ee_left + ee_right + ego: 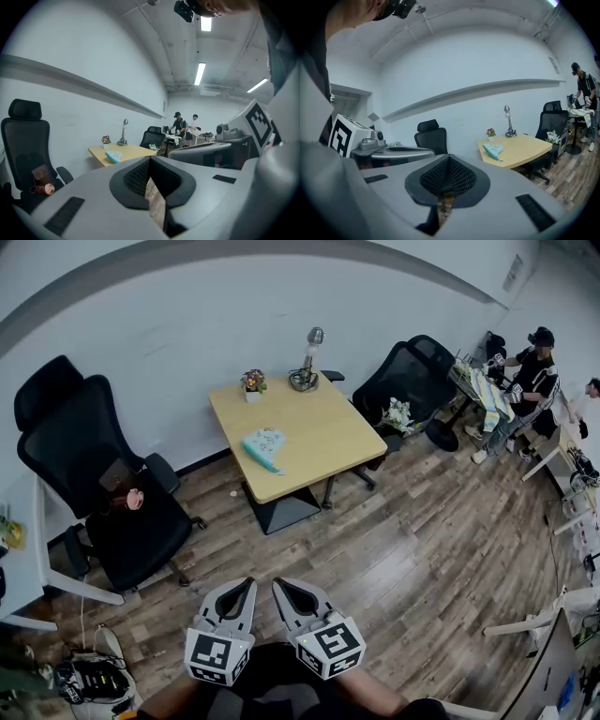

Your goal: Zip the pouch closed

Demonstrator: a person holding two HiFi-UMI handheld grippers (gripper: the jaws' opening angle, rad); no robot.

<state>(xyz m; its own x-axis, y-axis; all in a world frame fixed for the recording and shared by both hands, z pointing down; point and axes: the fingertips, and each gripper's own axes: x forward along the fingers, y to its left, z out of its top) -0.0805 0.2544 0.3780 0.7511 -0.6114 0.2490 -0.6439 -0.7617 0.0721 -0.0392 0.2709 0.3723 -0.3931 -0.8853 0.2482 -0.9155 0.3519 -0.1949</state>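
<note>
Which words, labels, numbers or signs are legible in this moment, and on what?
No readable text anywhere.
On the left gripper and right gripper: only black-and-white square markers, no letters.
The wall plate: too small to read.
The pouch: any print too blurred to read.

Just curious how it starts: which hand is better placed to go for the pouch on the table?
Probably left, narrowly: left gripper and right gripper hang shut, equally far off, but the pouch lies by the table's left edge.
</note>
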